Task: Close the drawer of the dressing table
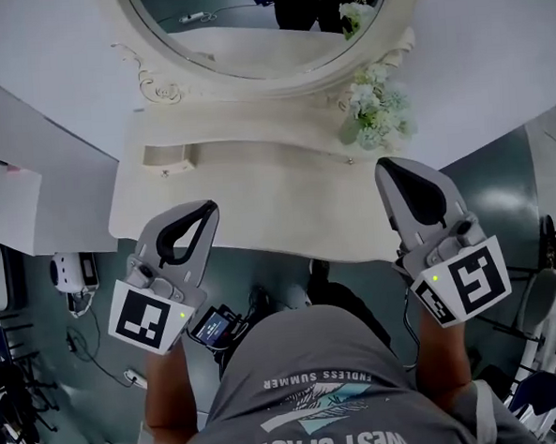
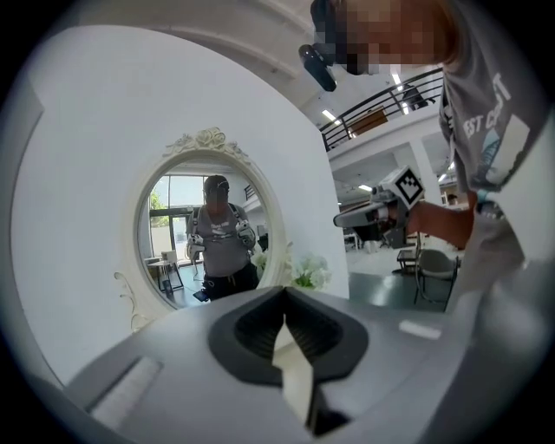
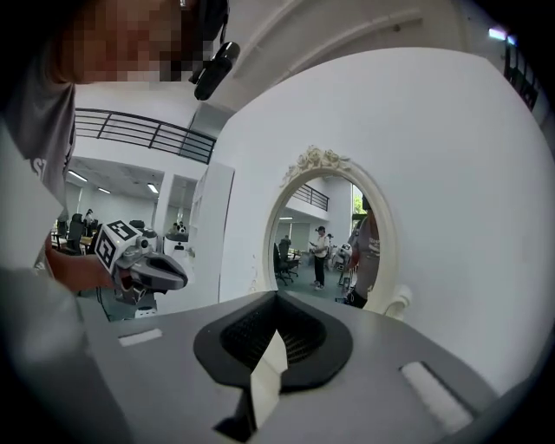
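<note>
Two grippers are up, both over the front edge of the dressing table [image 1: 286,206] and clear of its top. The person [image 1: 325,382] holds each from below, marker cubes facing the head camera.

Left gripper [image 1: 206,209]: jaws pressed together at the tips, nothing between them. Sits at the table's left front, pointing toward the mirror [image 1: 248,40].

Right gripper [image 1: 385,167]: jaws likewise closed tight, empty. Tip hangs over the table's right side, near the flowers [image 1: 377,115] but not touching them.

Drawer [image 1: 167,157]: small front with a knob, at the back left of the tabletop, just below the mirror frame. Front looks pushed in flush, though the steep angle leaves that uncertain. Well apart from both grippers.

Left gripper view: oval mirror with scrolled frame straight ahead, person reflected in it, white flowers at its lower right, right gripper off to the right.

Right gripper view: same mirror ahead, left gripper off to the left.
</note>
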A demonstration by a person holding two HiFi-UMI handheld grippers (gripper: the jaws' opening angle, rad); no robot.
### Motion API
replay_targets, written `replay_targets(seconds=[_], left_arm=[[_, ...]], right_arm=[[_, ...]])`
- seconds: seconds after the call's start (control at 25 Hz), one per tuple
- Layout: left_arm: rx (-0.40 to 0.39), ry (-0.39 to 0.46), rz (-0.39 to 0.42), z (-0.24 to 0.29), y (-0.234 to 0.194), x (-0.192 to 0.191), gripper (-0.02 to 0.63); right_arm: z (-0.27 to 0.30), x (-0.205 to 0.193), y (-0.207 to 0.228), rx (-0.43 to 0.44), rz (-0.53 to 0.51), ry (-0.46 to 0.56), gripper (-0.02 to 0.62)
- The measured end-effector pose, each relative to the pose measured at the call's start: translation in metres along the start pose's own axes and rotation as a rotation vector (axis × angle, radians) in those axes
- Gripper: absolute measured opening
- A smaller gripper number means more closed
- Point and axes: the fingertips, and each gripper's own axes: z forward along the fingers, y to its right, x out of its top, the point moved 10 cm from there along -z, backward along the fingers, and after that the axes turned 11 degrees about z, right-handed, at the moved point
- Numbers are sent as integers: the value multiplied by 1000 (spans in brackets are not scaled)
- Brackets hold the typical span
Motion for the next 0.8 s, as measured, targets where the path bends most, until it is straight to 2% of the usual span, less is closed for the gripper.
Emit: replay_targets(seconds=[0.44,0.8], left_arm=[[-4,22,16,-23,10,6,2],[-10,32,12,-32,2,-4,2]], right_arm=[[-34,8,-24,-19,-17,23,0],[-26,4,-40,-28,-19,10,0]])
